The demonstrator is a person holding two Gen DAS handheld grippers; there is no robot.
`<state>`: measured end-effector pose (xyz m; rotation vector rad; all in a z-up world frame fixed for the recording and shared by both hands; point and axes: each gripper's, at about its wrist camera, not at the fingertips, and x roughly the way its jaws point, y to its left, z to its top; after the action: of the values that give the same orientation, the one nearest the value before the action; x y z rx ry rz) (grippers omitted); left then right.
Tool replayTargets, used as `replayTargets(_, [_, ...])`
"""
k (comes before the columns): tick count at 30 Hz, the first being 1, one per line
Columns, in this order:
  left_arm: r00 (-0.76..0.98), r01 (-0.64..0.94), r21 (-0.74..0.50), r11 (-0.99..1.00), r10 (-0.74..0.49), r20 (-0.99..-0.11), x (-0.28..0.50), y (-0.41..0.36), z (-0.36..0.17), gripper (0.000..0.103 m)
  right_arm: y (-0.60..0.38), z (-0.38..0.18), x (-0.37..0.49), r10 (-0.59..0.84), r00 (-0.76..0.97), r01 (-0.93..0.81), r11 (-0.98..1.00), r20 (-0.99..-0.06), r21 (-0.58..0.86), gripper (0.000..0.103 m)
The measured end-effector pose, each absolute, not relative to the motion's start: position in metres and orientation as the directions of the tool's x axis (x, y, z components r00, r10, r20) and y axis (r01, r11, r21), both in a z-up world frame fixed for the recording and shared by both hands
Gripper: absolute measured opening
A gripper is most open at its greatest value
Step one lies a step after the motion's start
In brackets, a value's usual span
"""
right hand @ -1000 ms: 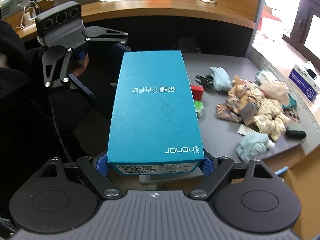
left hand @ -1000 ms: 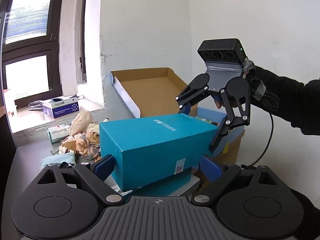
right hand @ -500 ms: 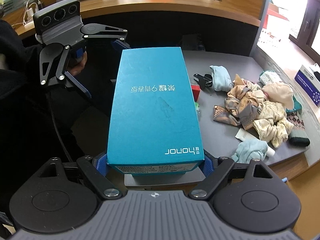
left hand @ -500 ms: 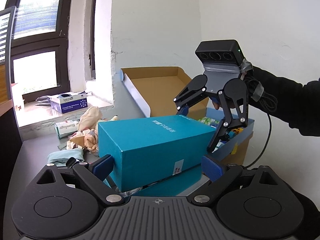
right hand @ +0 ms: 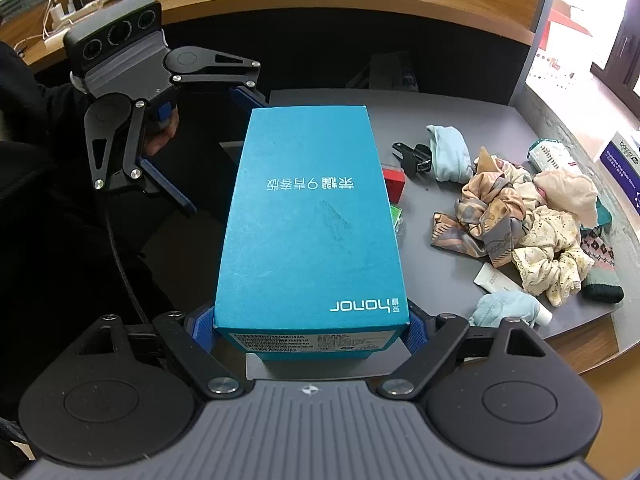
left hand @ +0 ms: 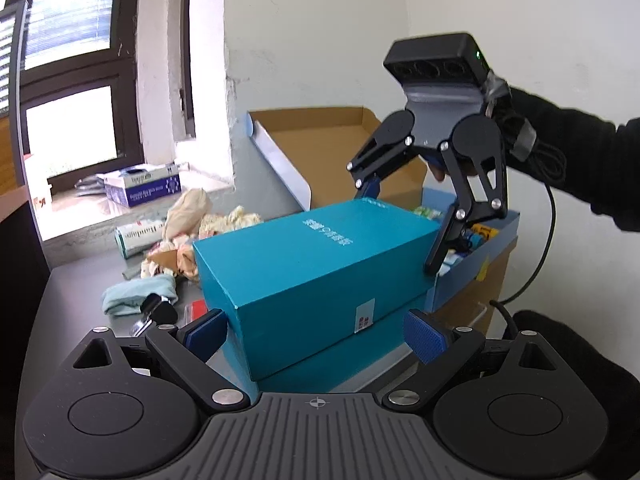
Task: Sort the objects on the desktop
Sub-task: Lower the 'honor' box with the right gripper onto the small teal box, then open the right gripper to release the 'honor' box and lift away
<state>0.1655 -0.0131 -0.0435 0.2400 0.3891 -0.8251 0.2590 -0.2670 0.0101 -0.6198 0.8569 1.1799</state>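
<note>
I am holding the one teal phone box [right hand: 312,224] in my right gripper [right hand: 308,330], its two blue pads [right hand: 200,330] pressing on the long side walls at the near end of the box. The box is lying flat with its printed lid facing up, and its long axis is running straight away from my right tool, toward my left gripper [right hand: 208,152]. The brand lettering is sitting at the end nearest my right hand, and the labelled end face is pointing back at me. In the left wrist view the same box [left hand: 316,276] is lying between the blue pads [left hand: 424,336] of my left gripper [left hand: 316,334], its long axis slanting from near-left to far-right, where my right gripper [left hand: 404,224] is clamping the far end. My left jaws are standing wide apart and neither pad is touching the box.

The box is hanging above the near edge of the grey table [right hand: 460,116], beside a red item [right hand: 394,186] and a green one [right hand: 396,218], each partly hidden under it. Farther right I am counting two pale blue cloths [right hand: 450,152], one heap of patterned fabrics [right hand: 520,224], one white tube [right hand: 494,278] and one black clip [right hand: 414,156]. Behind the box, one open blue bin [left hand: 492,256] of small items is sitting on a cardboard carton [left hand: 336,156]
</note>
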Motion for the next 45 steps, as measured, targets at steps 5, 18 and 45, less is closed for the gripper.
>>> replayTargets(5, [0.597,0.755,0.060,0.654,-0.646,-0.476,0.169,-0.015,-0.046,0.095,-0.258,0.009,0.262,0.492,0.135,-0.959,0.284,-0.860,0.012,0.090])
replayTargets(18, [0.557,0.773,0.050,0.632,-0.640,-0.529,0.179,-0.016,-0.044,0.096,-0.251,0.009,0.261,0.456,0.138,-0.953,0.303,-0.880,0.008,0.090])
replayTargets(45, [0.458,0.798,-0.029,0.603,-0.636,-0.621,0.176,-0.018,-0.027,0.097,-0.277,0.055,0.222,0.592,0.279,-0.922,0.386,-0.756,-0.038,0.090])
